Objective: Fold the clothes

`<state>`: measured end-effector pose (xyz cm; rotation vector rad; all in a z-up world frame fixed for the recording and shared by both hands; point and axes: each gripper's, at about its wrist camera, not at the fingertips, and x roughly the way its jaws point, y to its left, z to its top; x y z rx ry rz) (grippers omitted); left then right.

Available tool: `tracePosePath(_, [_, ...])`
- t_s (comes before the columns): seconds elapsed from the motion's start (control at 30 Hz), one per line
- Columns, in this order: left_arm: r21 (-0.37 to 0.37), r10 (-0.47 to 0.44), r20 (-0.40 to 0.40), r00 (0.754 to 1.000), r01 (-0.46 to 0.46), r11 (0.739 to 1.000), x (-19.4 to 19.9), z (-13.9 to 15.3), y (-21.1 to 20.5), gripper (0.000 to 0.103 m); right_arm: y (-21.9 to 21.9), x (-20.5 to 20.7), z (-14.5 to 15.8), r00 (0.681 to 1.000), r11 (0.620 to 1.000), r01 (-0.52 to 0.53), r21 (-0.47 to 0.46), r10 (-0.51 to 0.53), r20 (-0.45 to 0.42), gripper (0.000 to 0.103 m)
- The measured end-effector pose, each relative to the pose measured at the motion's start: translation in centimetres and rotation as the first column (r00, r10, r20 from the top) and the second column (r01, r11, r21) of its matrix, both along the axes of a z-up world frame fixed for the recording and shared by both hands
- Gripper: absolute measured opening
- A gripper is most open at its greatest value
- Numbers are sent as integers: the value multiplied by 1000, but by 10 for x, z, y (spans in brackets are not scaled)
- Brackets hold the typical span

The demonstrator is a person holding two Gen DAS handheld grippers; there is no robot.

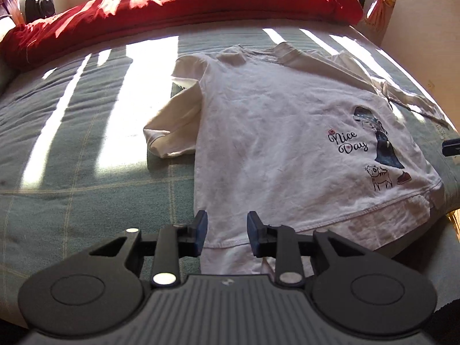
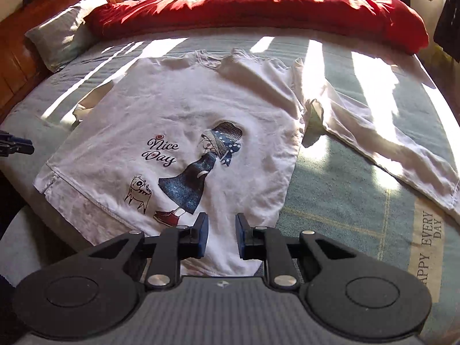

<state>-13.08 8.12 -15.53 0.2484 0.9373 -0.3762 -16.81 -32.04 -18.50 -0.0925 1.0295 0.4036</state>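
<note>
A white long-sleeved shirt (image 1: 273,132) (image 2: 178,120) printed with "Nice Day", a girl and a small dog lies flat, front up, on the green bed cover. Its left sleeve (image 1: 172,123) is bent in beside the body; its right sleeve (image 2: 373,141) stretches out toward the right. My left gripper (image 1: 227,231) is open over the hem at the shirt's lower left corner, with cloth showing between the blue pads. My right gripper (image 2: 221,234) is open over the hem near the lower right corner. Neither holds anything. The left gripper's tip (image 2: 17,145) shows at the right wrist view's left edge.
A rolled red duvet (image 1: 178,14) (image 2: 258,11) lies along the far side of the bed. A grey pillow (image 2: 63,31) and wooden headboard (image 2: 17,57) are at the far left. A dark backpack (image 1: 38,3) stands by the wall. Sun stripes cross the green cover (image 1: 72,143).
</note>
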Motion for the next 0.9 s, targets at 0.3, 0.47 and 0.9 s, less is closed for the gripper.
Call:
tracePosePath(0.3, [163, -229, 72, 971, 215, 963, -14, -59, -103, 44, 87, 15, -39, 970, 961, -233, -147, 239, 29, 24])
tracePosePath(0.47, [102, -176, 28, 984, 172, 980, -36, -79, -88, 46, 66, -10, -44, 988, 985, -156, -69, 156, -7, 27])
tracePosePath(0.9, [50, -159, 47, 986, 156, 986, 9, -28, -94, 53, 30, 33, 1, 999, 993, 6, 115, -11, 48, 39])
